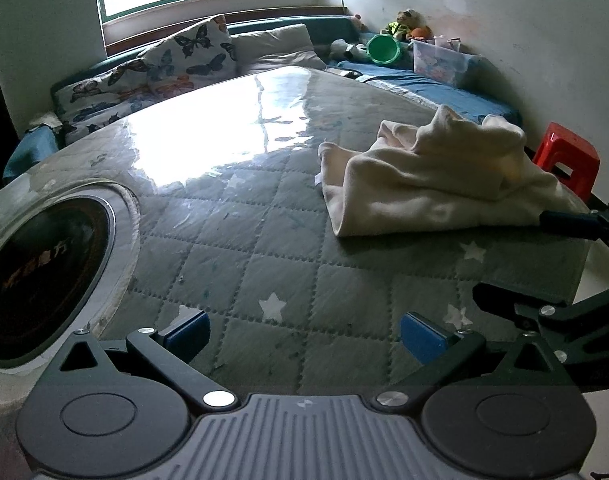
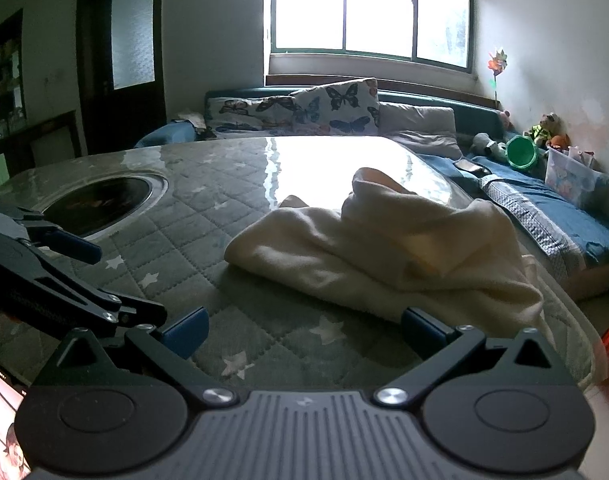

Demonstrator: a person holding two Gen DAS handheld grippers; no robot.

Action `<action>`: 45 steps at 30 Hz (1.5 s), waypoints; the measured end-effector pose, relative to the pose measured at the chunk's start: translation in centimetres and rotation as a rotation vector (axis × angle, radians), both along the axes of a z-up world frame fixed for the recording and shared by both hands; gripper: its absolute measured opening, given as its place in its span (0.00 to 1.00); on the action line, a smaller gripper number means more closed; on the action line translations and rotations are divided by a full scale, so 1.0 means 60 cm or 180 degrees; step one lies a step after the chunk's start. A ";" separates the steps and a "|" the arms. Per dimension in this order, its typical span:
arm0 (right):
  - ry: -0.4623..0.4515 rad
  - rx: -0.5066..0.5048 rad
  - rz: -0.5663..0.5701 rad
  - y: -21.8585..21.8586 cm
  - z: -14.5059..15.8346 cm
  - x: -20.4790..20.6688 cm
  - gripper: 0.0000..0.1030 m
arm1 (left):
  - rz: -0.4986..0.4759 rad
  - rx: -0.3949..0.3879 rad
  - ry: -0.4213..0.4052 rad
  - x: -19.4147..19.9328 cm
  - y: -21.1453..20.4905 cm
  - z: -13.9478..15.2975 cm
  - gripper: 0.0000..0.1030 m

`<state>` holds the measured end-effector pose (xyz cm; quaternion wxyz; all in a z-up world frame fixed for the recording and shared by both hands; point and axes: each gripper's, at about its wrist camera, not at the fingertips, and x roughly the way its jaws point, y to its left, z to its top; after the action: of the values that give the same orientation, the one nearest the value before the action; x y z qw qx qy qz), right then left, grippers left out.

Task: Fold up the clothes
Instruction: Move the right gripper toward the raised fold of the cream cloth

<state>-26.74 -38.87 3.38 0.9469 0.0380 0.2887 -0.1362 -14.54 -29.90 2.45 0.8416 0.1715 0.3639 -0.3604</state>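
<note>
table (image 1: 232, 240) bare centre-left | cream garment (image 1: 424, 184) heaped right | round burner (image 1: 44, 276) left

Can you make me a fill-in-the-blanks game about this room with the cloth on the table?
1. The cream cloth lies in a rumpled ___ on the table.
2. Both grippers, left and right, are ___.
3. The pillows have ___ printed on them.
4. The stool is ___.

Answers: heap; open; butterflies; red

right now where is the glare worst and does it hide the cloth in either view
Left wrist view: window glare washes out the table cover left of the cream garment, which stays readable. Right wrist view: glare sits just behind the garment, and the window is blown out; fisheye bends the edges.
</note>
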 end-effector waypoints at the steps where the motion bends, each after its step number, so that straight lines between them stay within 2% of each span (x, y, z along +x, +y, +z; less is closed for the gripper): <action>1: -0.0001 -0.0005 0.0003 0.000 0.001 0.001 1.00 | -0.0001 -0.0001 0.0002 0.001 -0.001 0.001 1.00; 34: -0.0049 -0.0071 0.0008 -0.011 0.017 0.019 1.00 | 0.0003 -0.0014 0.0048 0.014 -0.010 0.005 1.00; 45: -0.0096 -0.0185 -0.0028 -0.019 0.031 0.021 1.00 | 0.0012 -0.0017 0.0039 0.017 -0.012 0.007 1.00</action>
<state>-25.46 -39.99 5.24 0.9513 0.0137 0.2701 -0.1481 -13.54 -30.62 2.86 0.8405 0.1664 0.3683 -0.3609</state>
